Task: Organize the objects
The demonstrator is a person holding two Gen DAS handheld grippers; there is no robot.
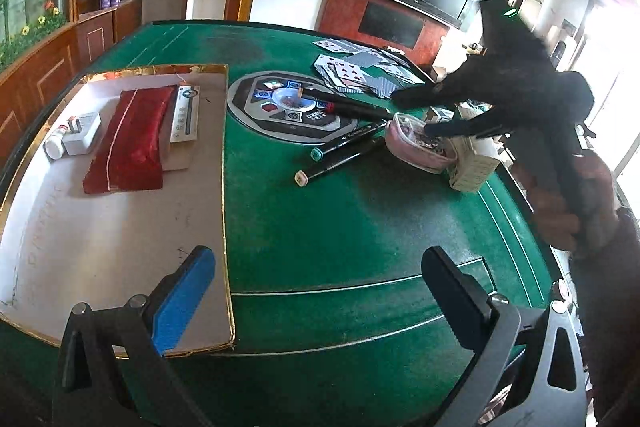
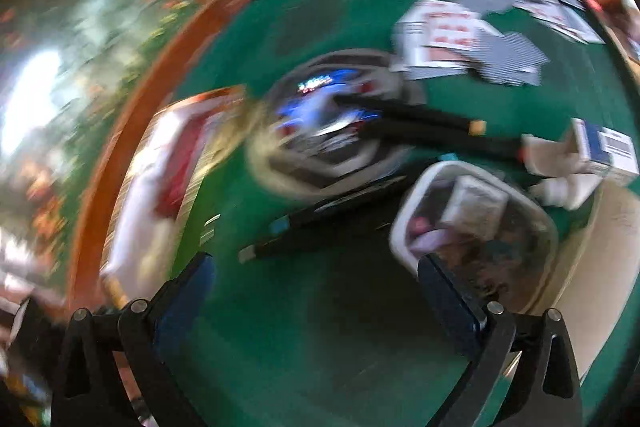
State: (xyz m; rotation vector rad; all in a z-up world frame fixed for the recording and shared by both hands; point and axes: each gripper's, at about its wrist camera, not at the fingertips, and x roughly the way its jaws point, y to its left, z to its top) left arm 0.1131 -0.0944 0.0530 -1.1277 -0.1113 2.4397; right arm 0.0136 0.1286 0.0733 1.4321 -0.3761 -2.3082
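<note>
Several black markers (image 1: 344, 157) lie on the green table (image 1: 340, 227) beside a pink lidded container (image 1: 416, 151). In the left wrist view my left gripper (image 1: 320, 299) hangs open over bare felt, next to the gold-rimmed white tray (image 1: 120, 247). My right gripper (image 1: 412, 113), held by a hand (image 1: 576, 203), reaches in from the right with its jaws apart, the lower fingertip over the container. The right wrist view is blurred: the right gripper (image 2: 320, 291) is open and holds nothing, with the container (image 2: 472, 219) by its right finger and markers (image 2: 320, 239) ahead.
The tray holds a red pouch (image 1: 128, 139), a white charger (image 1: 82, 133), a small bottle (image 1: 56, 143) and a flat pen box (image 1: 186, 113). A round control panel (image 1: 288, 107) sits mid-table, playing cards (image 1: 360, 67) lie beyond it, and small boxes (image 1: 468, 167) stand at the right edge.
</note>
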